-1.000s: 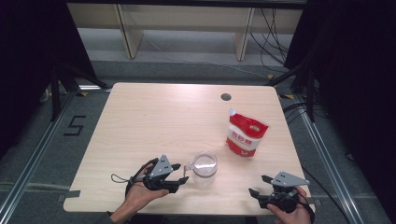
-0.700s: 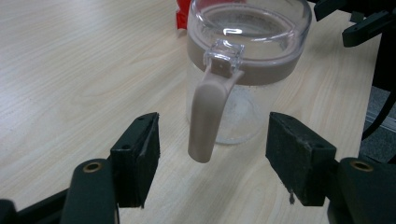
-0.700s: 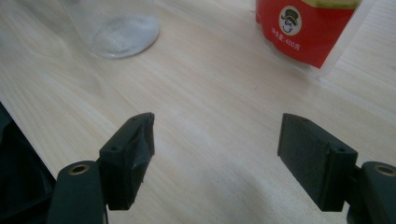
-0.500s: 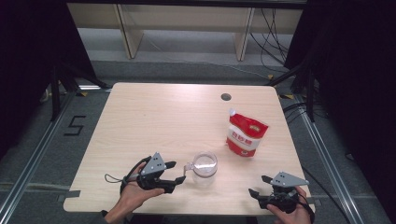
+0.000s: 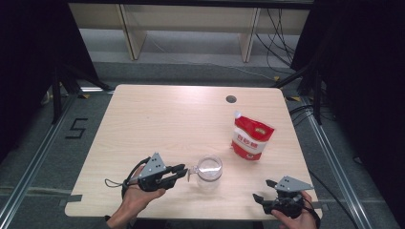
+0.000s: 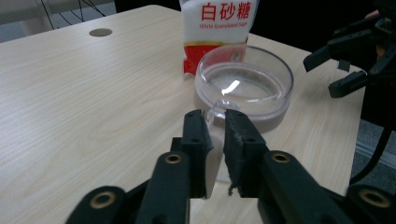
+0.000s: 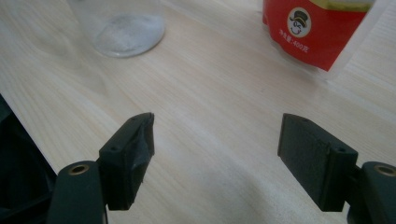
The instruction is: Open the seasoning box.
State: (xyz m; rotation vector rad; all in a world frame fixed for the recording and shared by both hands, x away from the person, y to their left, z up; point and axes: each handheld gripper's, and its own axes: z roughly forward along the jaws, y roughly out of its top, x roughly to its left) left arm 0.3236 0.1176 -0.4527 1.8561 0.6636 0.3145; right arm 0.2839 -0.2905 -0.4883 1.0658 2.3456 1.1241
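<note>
Having just closed, the left gripper (image 6: 215, 119) clamps the clear cup's (image 6: 244, 84) handle; right gripper (image 7: 215, 140) gapes; pouch (image 6: 217, 28) reads "White Granulated Sugar".

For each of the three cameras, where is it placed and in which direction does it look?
High view: above the table's near edge, facing forward and down; both hands, left gripper.
Left gripper view: on that gripper, facing the clear cup; jaws pinching its handle.
Right gripper view: on the right gripper, jaws open.
Shared: cup, sugar bag.

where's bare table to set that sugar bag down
The whole far-left half of the table, behind the left gripper, lies bare. It is crowded at the near right: cup, sugar bag and right gripper.
</note>
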